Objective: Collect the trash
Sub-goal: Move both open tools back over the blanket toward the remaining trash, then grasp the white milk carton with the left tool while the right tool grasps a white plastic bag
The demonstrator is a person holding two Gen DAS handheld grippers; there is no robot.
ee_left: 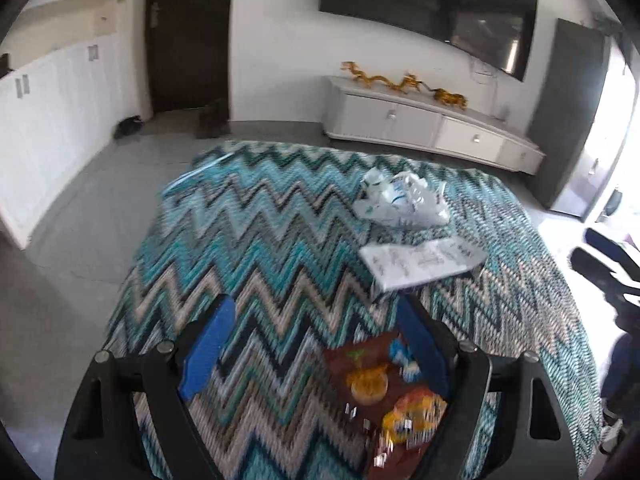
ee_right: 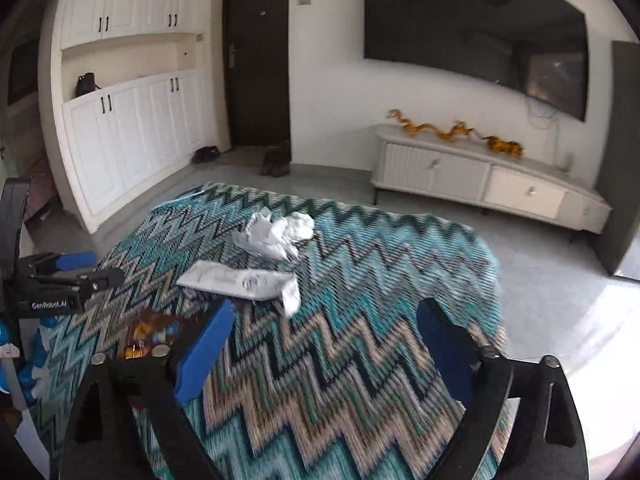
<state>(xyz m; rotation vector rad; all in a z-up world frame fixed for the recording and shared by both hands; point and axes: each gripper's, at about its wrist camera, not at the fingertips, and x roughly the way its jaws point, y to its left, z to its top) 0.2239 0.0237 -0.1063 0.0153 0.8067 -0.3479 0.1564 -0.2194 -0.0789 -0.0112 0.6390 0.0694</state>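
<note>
My left gripper (ee_right: 76, 276) reads "GenRobot.AI", jaws apart, brown snack wrapper (ee_left: 384, 396) between them untouched. Right gripper (ee_right: 324, 344) released over zigzag cloth (ee_right: 340, 380); white wrapper (ee_right: 240, 280) ahead, print unreadable.

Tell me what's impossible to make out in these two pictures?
- Print on the brown snack wrapper: left view, motion-blurred, partly behind the left tongs' finger.
- Writing on the flat white packet: both views, too small.
- Same brown wrapper, right view: mostly behind the right tongs.
</note>
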